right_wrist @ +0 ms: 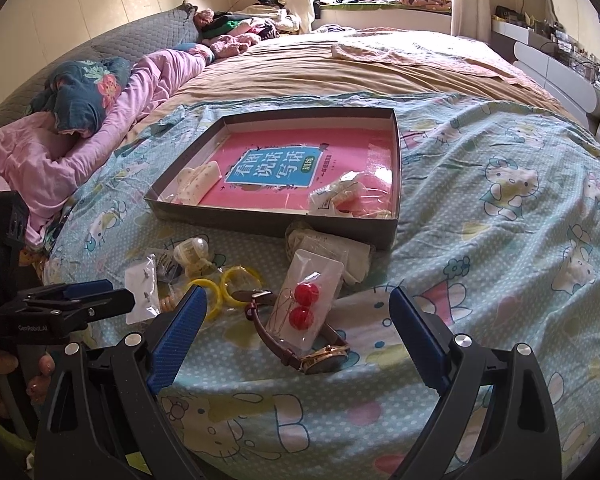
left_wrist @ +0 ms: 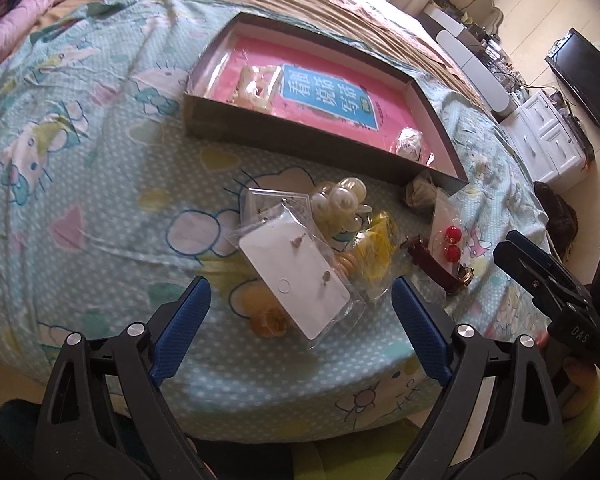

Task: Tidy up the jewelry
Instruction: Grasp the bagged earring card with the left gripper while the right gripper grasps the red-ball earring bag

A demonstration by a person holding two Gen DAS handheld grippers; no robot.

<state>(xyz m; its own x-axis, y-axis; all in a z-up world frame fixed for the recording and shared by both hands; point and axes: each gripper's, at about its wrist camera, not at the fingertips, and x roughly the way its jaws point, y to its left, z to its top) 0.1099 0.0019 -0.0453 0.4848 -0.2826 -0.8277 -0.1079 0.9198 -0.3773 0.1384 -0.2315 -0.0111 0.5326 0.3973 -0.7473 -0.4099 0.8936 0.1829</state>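
1. The left gripper (left_wrist: 300, 320) is gaping wide and empty, straddling the bagged stud earring card (left_wrist: 296, 276).
2. The right gripper (right_wrist: 296, 328) is hanging released over the red ball earrings (right_wrist: 302, 304) and wristwatch (right_wrist: 324, 354).
3. Jewelry is lying heaped on the bed near the box lid (left_wrist: 312, 136); slick bags are risking a slip or a snagged neighbour.

**Both tongs spread, angled down**

Left tongs (left_wrist: 300, 296): blue pads wide apart, nothing pressed between them, tilted downward. Right tongs (right_wrist: 296, 308): likewise spread, empty, tilted downward. A hand (right_wrist: 4, 376) grips the left handle.
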